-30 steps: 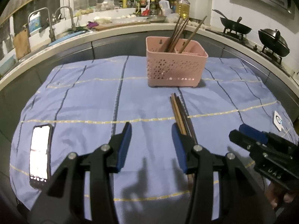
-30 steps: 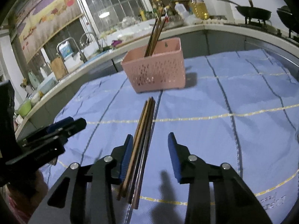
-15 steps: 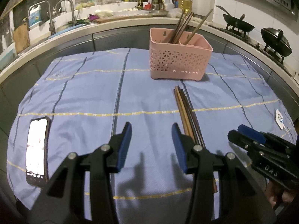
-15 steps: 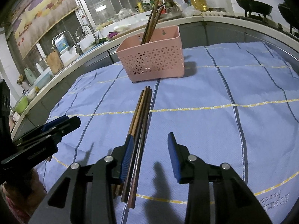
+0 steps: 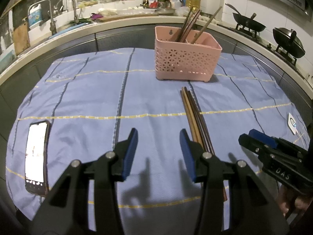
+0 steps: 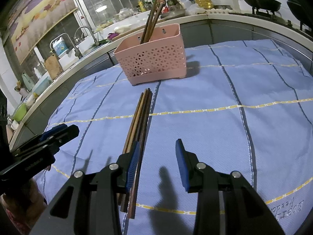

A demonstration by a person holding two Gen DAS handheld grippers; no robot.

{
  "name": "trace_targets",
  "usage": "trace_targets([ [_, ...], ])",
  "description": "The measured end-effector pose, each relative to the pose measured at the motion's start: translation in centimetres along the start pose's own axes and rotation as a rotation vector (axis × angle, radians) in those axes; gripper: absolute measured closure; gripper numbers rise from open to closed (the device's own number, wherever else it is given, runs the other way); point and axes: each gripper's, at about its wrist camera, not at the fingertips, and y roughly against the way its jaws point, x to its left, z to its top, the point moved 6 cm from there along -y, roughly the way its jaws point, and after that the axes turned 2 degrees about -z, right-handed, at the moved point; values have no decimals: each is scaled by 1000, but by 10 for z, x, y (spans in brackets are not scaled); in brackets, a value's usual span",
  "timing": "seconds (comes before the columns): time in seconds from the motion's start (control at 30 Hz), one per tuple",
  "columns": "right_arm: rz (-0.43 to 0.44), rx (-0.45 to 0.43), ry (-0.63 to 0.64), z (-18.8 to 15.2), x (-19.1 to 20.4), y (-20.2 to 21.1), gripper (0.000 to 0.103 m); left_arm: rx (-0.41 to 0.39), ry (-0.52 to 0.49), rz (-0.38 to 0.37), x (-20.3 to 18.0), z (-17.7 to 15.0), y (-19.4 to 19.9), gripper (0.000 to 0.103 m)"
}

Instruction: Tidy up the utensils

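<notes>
Pink perforated plastic marks your landmark: a utensil basket [image 5: 187, 58] standing on a blue checked cloth [image 5: 88, 98], with several chopsticks already upright inside it. Directly in front of the basket, on your side, a bundle of loose brown chopsticks [image 6: 139, 121] lies flat, tips pointing at the basket and almost reaching its foot.

Your right gripper [image 6: 157, 162] hovers over the end of the bundle farthest from the basket, jaws partly open and empty. The sticks run beside and under its left pad, not between the two. Shift it a little to its own left so the bundle sits centred, then lower and close squarely so no stick rolls free.

Your left gripper [image 5: 157, 152] hangs farther from the basket than the bundle's middle, jaws partly open over bare cloth, holding nothing. A lit phone [image 5: 37, 156] lies well off to its left.

The gripper bodies hide the bundle's near ends. How many sticks it holds is hard to count, and the basket's inner dividers are only partly visible.
</notes>
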Motion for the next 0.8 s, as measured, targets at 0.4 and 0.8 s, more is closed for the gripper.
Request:
trace_targets([
  [0.4, -3, 7, 5, -3, -1, -2, 65, 3, -2, -3, -2, -1, -2, 61],
  [0.8, -5, 7, 5, -4, -1, -2, 65, 4, -2, -3, -1, -1, -2, 61],
])
